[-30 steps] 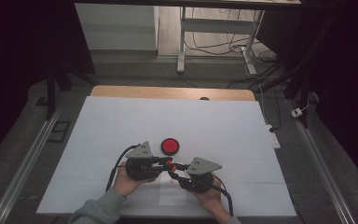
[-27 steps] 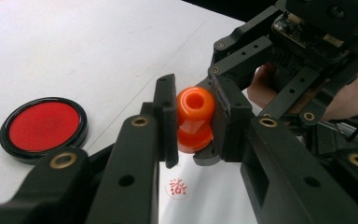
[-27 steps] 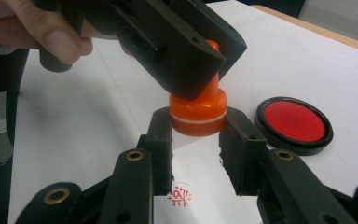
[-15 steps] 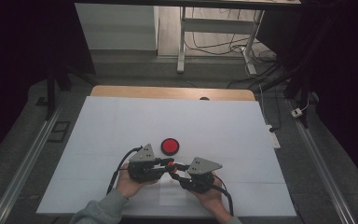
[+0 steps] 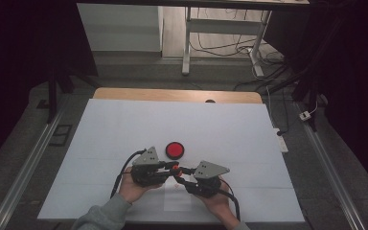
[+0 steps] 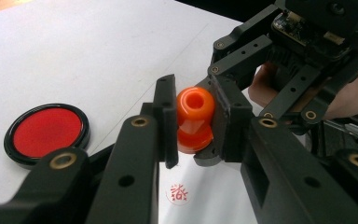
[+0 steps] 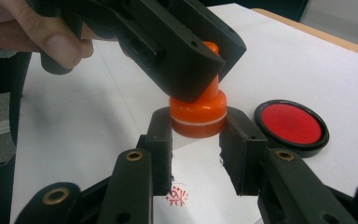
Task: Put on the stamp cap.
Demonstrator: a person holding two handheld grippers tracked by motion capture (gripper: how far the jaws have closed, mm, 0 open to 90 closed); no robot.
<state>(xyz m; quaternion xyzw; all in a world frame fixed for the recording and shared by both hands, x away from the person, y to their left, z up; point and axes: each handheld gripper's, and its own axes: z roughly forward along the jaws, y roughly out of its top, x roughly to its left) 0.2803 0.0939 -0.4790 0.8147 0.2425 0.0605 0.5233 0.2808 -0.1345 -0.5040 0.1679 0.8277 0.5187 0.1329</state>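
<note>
- So there's an orange stamp [image 6: 195,119] held up off the desk [image 5: 100,129], right between both grippers, near the person's edge of the white sheet [image 5: 249,139]
- The left gripper [image 6: 193,116] has its jaws closed on the upper knob of the stamp, pads pressing it from both sides in the left gripper view
- The right gripper [image 7: 196,123] has its jaws clamped on the wider bottom collar of the same stamp, one pad on each side, seen pretty clearly in the right gripper view
- In the high view the two grippers meet nose to nose, left gripper [image 5: 165,168] coming in from the left and right gripper [image 5: 184,175] from the right, with the orange stamp [image 5: 175,168] as a little dot where they join
- A round red ink pad [image 5: 175,150] in a black rim sits on the sheet just beyond the grippers, near but not touching them
- Directly below the stamp there's a small red round imprint [image 6: 179,193] on the paper, also visible between the right jaws [image 7: 177,193]
- Each gripper is held in a hand, left hand [image 5: 134,189] and right hand [image 5: 215,203] coming in from the bottom edge
</note>
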